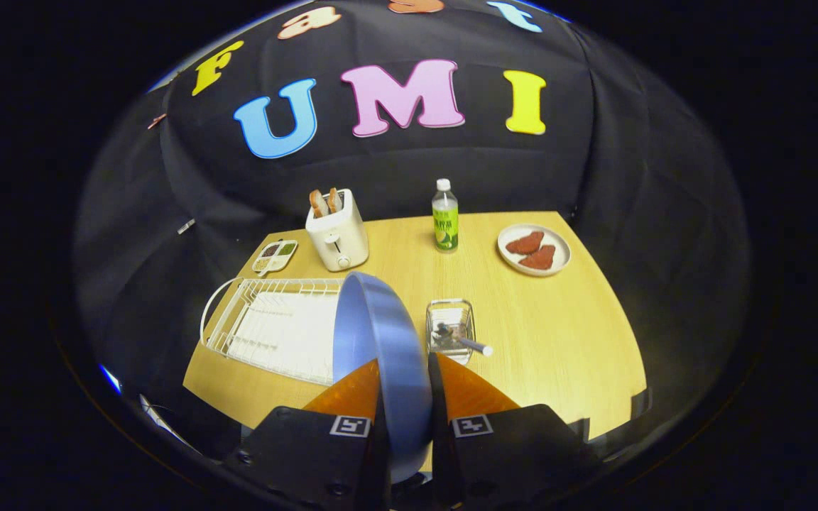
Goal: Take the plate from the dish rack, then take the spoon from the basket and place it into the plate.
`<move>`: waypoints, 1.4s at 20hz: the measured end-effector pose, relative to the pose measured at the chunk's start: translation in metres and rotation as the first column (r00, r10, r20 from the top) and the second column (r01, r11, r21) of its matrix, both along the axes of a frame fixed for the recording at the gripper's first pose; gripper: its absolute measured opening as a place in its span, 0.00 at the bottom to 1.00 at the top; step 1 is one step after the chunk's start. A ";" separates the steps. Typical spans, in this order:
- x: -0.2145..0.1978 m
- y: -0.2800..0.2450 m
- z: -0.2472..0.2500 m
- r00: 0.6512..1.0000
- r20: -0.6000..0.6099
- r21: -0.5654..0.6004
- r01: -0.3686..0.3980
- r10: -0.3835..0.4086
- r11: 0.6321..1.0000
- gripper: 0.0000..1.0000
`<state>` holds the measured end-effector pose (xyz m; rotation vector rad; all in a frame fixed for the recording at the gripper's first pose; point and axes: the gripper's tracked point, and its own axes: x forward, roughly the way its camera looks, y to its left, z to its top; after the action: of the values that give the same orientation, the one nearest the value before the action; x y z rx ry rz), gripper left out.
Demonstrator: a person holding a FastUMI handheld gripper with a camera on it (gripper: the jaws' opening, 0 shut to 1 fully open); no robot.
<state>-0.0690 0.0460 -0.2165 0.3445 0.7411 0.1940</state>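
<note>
Clamping the round blue plate (pixel 380 341) edge-on, the gripper (pixel 403 397) holds it above the worktop (pixel 558 333) — white wire dish rack (pixel 274 326) just left.

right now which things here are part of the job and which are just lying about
Job: blue plate, held on edge between the fingers; dish rack; basket; spoon in it.

Lying about: toaster, bottle, plate of meat, small divided dish.

Blue plate (pixel 380 341) on edge; spoon (pixel 464 342) in basket (pixel 450 312).
</note>
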 end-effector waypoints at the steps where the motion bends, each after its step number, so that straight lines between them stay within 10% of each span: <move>1: -0.009 -0.001 -0.015 1.000 -0.018 0.026 -0.003 0.003 1.000 0.27; 20: -0.048 0.012 -0.178 0.962 -0.260 0.353 0.021 0.077 0.935 0.27; 28: -0.052 -0.004 -0.216 0.938 -0.345 0.223 0.052 0.029 0.973 0.54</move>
<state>-0.1205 0.0417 -0.4329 0.6136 1.0689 0.2106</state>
